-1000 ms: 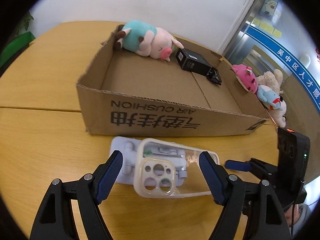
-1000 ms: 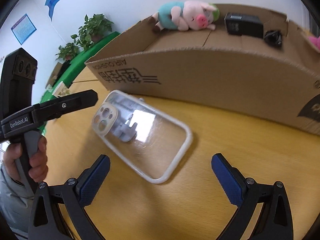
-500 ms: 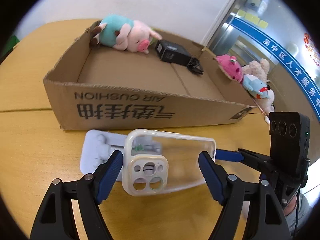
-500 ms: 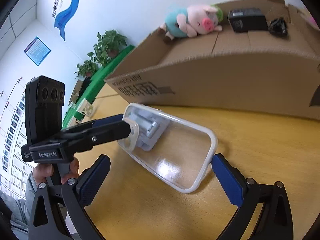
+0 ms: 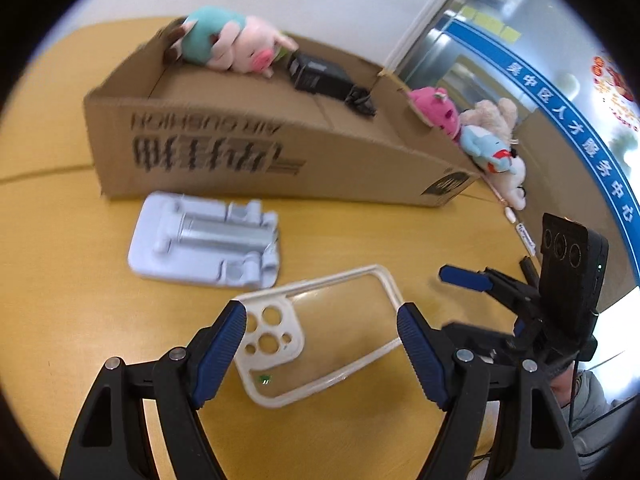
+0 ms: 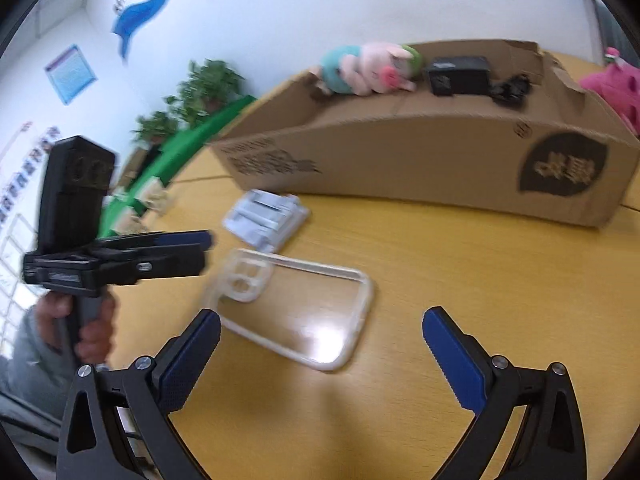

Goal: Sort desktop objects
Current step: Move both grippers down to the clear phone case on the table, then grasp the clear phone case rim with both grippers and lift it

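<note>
- The clear phone case (image 5: 320, 336) lies flat on the wooden table (image 5: 60, 300), camera cut-outs toward the left, just in front of the cardboard box (image 5: 240, 152).
- Its long axis runs roughly left to right, slanting away to the far right in the left wrist view.
- The left gripper (image 5: 322, 344) hangs right over the case, jaws spread wide with nothing pinched; the case's camera end sits by the left pad.
- I judge this hand the nearer one for a pick across the short width.
- The right gripper (image 6: 320, 352) also stands released and empty, the case just beyond its fingertips.
- A pale grey phone stand (image 5: 204, 240) lies beside the case, between it and the box.
- Inside the box: a plush pig (image 5: 232, 42) and a black adapter (image 5: 320, 76).
</note>
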